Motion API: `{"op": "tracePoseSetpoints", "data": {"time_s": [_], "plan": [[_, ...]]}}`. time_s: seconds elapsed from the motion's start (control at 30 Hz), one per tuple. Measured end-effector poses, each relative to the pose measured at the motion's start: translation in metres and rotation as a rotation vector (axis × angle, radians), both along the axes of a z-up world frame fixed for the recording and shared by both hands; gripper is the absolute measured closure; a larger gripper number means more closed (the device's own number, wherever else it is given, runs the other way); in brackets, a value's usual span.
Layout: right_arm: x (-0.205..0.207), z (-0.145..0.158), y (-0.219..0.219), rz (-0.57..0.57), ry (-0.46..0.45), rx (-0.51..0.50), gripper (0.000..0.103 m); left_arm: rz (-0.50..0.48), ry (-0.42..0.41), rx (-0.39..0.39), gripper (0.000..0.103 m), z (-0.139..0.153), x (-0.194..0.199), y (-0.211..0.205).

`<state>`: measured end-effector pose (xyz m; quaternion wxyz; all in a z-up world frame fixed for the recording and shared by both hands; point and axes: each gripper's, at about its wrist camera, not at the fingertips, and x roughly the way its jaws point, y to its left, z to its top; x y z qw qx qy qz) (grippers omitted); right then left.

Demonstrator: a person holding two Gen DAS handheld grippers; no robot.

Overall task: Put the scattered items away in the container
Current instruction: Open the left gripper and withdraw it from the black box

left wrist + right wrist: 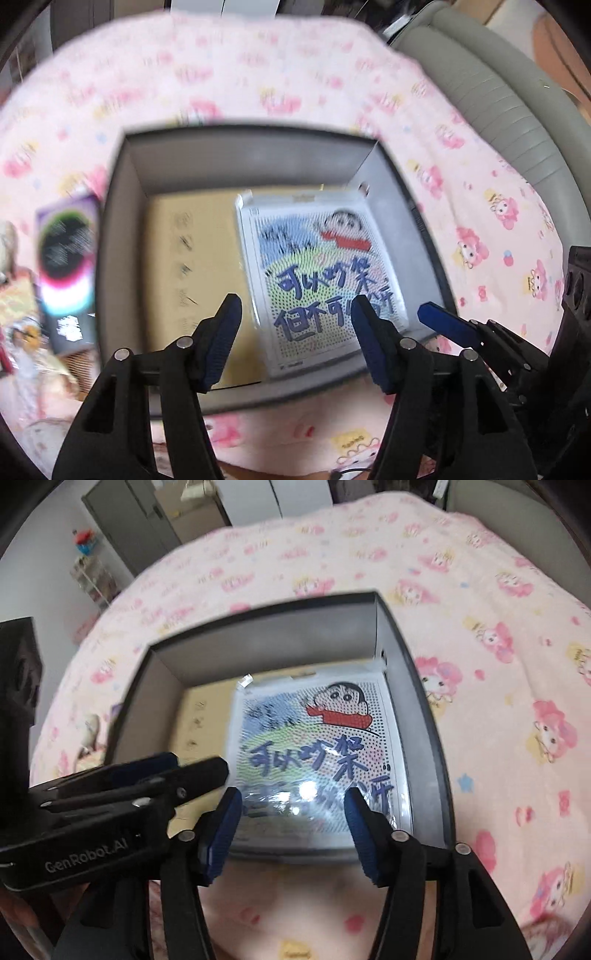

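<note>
A bed [461,602] with a pink cartoon-print sheet carries a dark open container [413,657]. The cartoon pegboard picture [317,746] lies flat inside it, against the right wall, on a tan base. Both the left hand-held gripper [295,339] and right hand-held gripper [293,821] hang above it, released and empty. A purple box [68,254] remains outside at the left, close to the wall; reaching for it low could knock the container askew on the soft bedding.

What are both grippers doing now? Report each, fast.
Left gripper: jaws open, holding nothing, above the box.
Right gripper: jaws open, empty, over the cartoon board lying in the box.
</note>
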<state>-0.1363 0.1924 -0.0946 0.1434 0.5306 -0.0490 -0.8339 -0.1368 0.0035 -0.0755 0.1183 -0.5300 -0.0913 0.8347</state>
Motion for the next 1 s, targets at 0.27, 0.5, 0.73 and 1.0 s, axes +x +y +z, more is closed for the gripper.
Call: {"op": "tracePoseSetpoints", "data": {"time_s": [0.27,0.5,0.73,1.0], "plan": [[0.039,0.042,-0.011,-0.071,0.122,0.01,0.039,-0.025,0.154,-0.026,0.033,0.044,0.04,0.002],[0.067,0.067,-0.012,-0.087,0.186,0.018,0.037,-0.014,0.234,-0.043,0.029,0.072,0.078,-0.011],[0.087,0.083,-0.029,-0.072,0.22,0.033,0.036,0.015,0.269,-0.044,0.024,0.082,0.097,-0.032],[0.095,0.092,-0.054,-0.051,0.24,0.043,0.036,0.062,0.285,-0.043,0.024,0.09,0.115,-0.066]]}}
